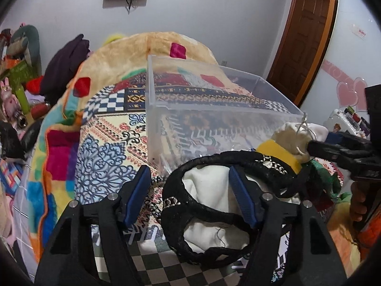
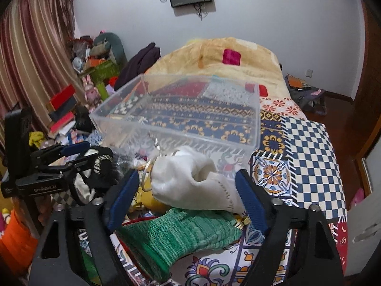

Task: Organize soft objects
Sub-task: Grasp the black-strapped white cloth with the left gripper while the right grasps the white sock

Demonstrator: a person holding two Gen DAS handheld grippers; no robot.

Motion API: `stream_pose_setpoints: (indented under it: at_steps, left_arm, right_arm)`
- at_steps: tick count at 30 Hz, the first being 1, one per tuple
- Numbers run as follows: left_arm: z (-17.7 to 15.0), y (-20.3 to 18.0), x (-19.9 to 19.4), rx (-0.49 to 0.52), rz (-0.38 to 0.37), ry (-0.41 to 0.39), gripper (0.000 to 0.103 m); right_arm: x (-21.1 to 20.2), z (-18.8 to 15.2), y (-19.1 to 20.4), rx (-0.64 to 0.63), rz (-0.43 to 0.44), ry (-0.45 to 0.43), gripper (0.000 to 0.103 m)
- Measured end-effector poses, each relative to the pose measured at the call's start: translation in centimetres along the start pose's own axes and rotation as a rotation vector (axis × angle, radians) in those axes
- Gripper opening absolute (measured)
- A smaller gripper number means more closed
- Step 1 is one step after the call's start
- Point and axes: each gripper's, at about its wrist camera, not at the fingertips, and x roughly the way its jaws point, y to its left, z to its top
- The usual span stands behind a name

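Note:
A clear plastic bin (image 1: 214,109) stands empty on the patterned bed cover; it also shows in the right wrist view (image 2: 181,116). In front of it lies a pile of soft things. My left gripper (image 1: 190,195) is open, its jaws either side of a black lacy garment (image 1: 190,205) over white cloth (image 1: 209,188). My right gripper (image 2: 188,195) is open around a white fabric pouch (image 2: 195,186) that lies on a green knitted piece (image 2: 181,233). A yellow item (image 1: 276,152) sits beside the pouch (image 1: 293,138). The left gripper also shows in the right wrist view (image 2: 78,152).
The bed holds a plush beige blanket (image 2: 214,54) and a dark garment (image 2: 140,64) at the far end. Clutter of boxes and toys (image 2: 71,104) lines the left side by the curtain. A bag (image 2: 304,93) lies on the floor at right. A wooden door (image 1: 302,35) stands at right.

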Motion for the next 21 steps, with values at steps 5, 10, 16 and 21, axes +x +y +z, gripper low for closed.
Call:
stream_pose_setpoints:
  at_steps: [5, 10, 16, 21]
  left_arm:
    - [-0.2, -0.3, -0.3, 0.018, -0.029, 0.006, 0.043]
    - [-0.5, -0.6, -1.2, 0.038, -0.009, -0.004, 0.023]
    - [-0.1, -1.3, -3.8, 0.059, -0.001, -0.063, 0.018]
    - [1.2, -1.8, -6.5, 0.059, -0.022, -0.131, 0.016]
  right_arm:
    - [0.2, -0.3, -0.3, 0.018, 0.015, 0.006, 0.042]
    - [-0.8, -0.2, -0.4, 0.020, 0.019, -0.025, 0.025]
    - [-2.5, 0.5, 0.6, 0.002, 0.021, -0.085, 0.019]
    - [-4.3, 1.2, 1.2, -0.010, 0.029, -0.140, 0.019]
